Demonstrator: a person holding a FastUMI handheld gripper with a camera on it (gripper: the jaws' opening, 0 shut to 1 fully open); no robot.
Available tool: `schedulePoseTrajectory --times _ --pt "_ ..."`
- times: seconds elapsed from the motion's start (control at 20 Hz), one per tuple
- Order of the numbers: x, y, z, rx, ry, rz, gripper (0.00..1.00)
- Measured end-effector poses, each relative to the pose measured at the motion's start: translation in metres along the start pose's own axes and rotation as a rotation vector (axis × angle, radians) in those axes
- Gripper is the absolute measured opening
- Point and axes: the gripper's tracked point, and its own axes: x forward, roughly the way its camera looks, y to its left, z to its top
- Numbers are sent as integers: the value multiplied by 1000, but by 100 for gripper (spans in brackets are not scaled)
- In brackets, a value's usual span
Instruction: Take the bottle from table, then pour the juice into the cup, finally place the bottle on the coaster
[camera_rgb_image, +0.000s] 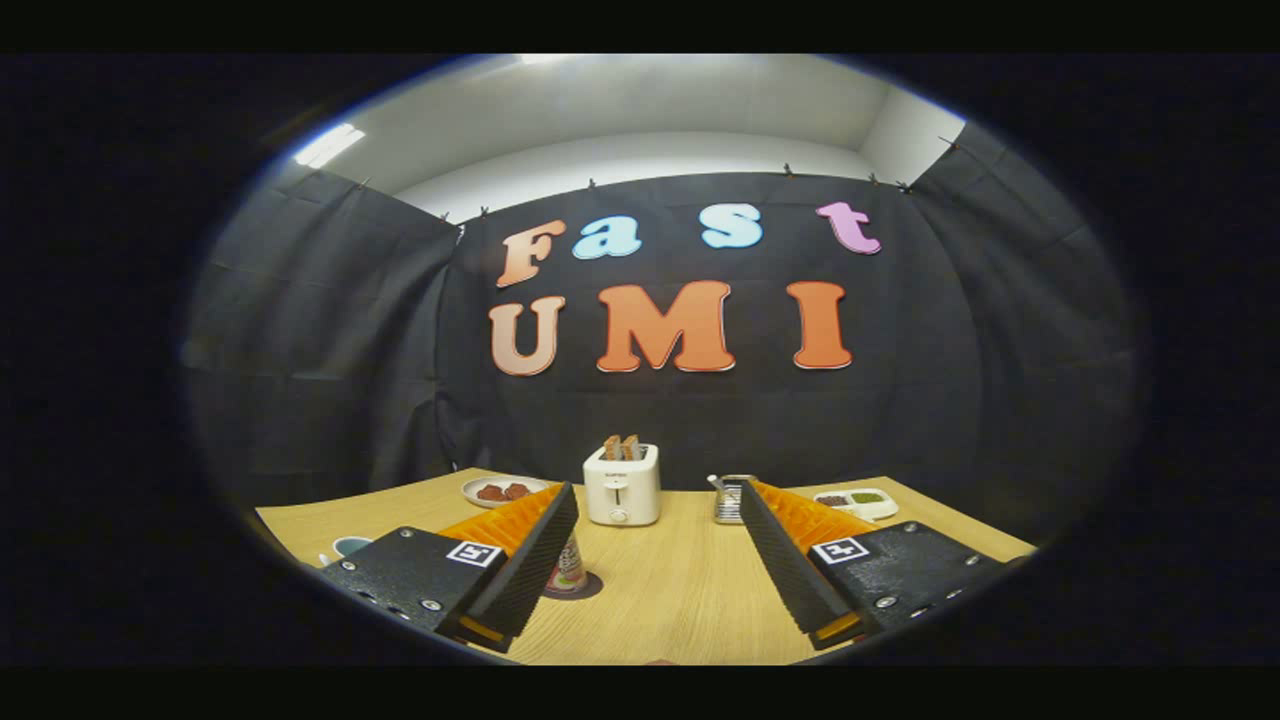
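Observation:
My gripper (657, 488) is open, its two fingers spread wide above the wooden table (660, 590). A small bottle (570, 572) with a red and green label stands on a dark round coaster (592, 586). It is just right of my left finger, which hides its upper part. A teal cup (350, 546) peeks out to the left of the left finger's body, mostly hidden. Nothing lies between the fingers.
A white toaster (622, 485) with toast in it stands beyond the fingers at the table's back. A plate of red food (500, 490) sits back left. A metal object (728, 498) and a white divided dish (862, 500) sit back right.

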Motion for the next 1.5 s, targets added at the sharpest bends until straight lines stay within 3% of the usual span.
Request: schedulePoseTrajectory --times 0.4,0.75,1.5 --pt "-28 -36 16 -16 -50 -78 97" --pt "-46 -52 18 6 -67 -95 97" --pt "-48 -40 26 -53 -108 -100 97"
